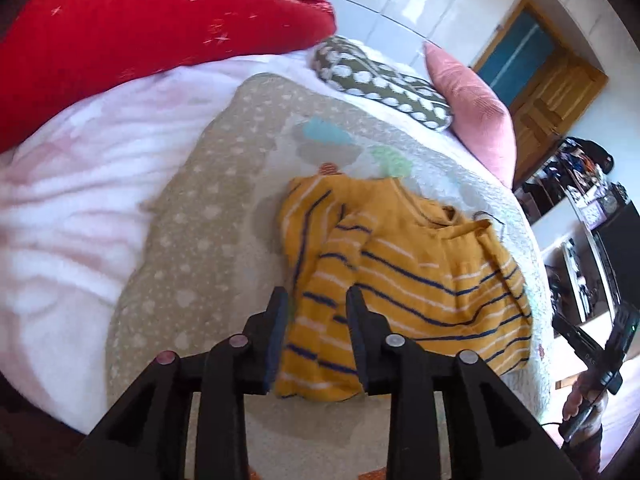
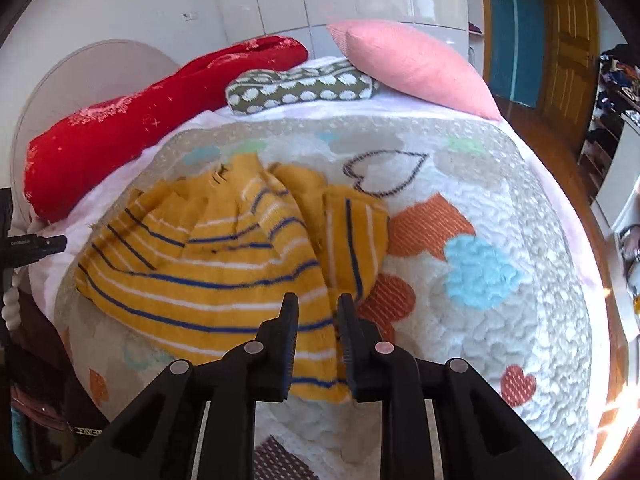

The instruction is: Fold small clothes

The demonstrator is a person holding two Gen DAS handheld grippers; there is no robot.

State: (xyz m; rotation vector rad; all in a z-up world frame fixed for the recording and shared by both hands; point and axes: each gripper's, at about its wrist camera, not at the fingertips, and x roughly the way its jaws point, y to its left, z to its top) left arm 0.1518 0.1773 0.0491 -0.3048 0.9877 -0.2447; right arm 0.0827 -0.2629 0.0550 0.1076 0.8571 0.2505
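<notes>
While hem hidden, both tools (image 1: 316,300) (image 2: 318,306) straddle sweater (image 2: 224,256).

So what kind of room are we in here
Most likely a bedroom: a bed with a heart-patterned blanket, a pink pillow and red bolster at its head, and a wooden door behind. The striped sweater lies on the blanket.

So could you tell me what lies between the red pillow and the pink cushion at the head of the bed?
A green white-dotted pillow lies between the red pillow and pink cushion, clearest in the right wrist view.
</notes>
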